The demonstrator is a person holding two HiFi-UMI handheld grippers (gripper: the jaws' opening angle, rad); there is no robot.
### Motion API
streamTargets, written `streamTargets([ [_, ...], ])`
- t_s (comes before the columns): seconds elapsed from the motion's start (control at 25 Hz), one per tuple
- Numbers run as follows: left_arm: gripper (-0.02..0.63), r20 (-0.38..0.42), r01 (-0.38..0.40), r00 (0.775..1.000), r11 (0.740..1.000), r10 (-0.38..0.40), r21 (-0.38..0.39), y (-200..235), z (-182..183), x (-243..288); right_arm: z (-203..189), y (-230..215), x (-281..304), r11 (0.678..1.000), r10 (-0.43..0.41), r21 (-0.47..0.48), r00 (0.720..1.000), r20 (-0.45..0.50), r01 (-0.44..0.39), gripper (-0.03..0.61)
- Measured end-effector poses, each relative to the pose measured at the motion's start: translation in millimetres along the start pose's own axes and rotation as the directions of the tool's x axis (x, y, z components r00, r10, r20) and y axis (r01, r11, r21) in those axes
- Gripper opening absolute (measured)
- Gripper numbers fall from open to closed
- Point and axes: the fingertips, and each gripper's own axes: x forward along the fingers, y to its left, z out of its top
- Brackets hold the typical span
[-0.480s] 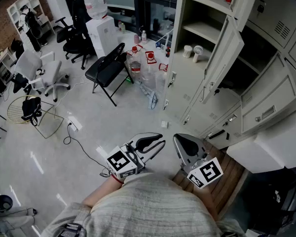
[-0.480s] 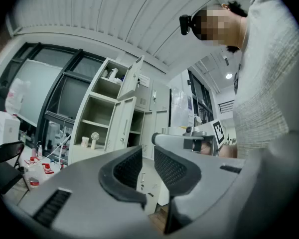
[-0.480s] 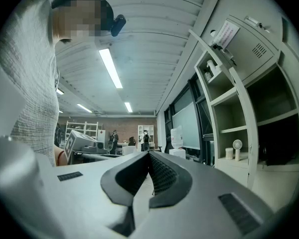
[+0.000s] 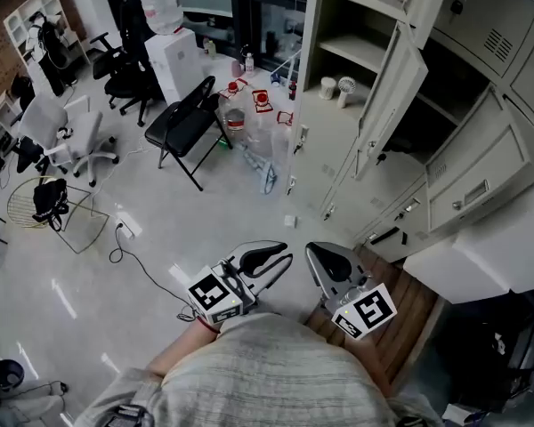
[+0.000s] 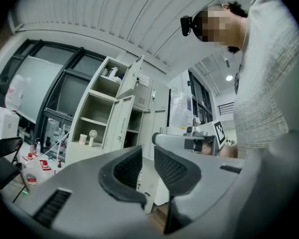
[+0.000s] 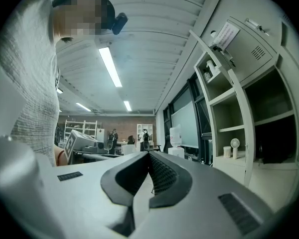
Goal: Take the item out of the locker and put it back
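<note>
Shiny grey floor (image 4: pixel 205 212) all over room. White office chair (image 4: pixel 67 136) far left. Black folding chair (image 4: pixel 185 124) next, water cooler (image 4: pixel 173 60) behind it. Bottles (image 4: pixel 249 105) on floor by locker (image 4: pixel 334 149). Locker door open; small white fan (image 4: pixel 347 88) on low shelf, white cup (image 4: pixel 327 87) just beside. Left gripper (image 4: pixel 283 265) fingers a bit apart, nothing between. Right gripper (image 4: pixel 313 254) fingers pressed together, empty. Wood slats (image 4: pixel 414 314) at right.
</note>
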Motion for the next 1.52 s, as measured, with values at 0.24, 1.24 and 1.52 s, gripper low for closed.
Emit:
streamTargets([
  [0.24, 0.071, -0.004, 0.015, 1.000, 1.000, -0.015, -0.009, 1, -2, 3, -4, 0, -2, 1.000, -0.015, 0.007, 1.000, -0.006, 0.015, 0.023],
  [1.24, 0.071, -0.025, 0.026, 0.999, 0.999, -0.027, -0.041, 167, 11, -15, -13, -57, 145, 0.996, -0.073, 0.048, 0.997, 0.008, 0.072, 0.026],
  [1.52, 0.071, 0.010, 0.050, 0.999, 0.998, -0.050, -0.024, 246, 33, -27, -11, -77, 216, 0.992, -0.126, 0.027, 0.992, 0.003, 0.126, 0.026],
])
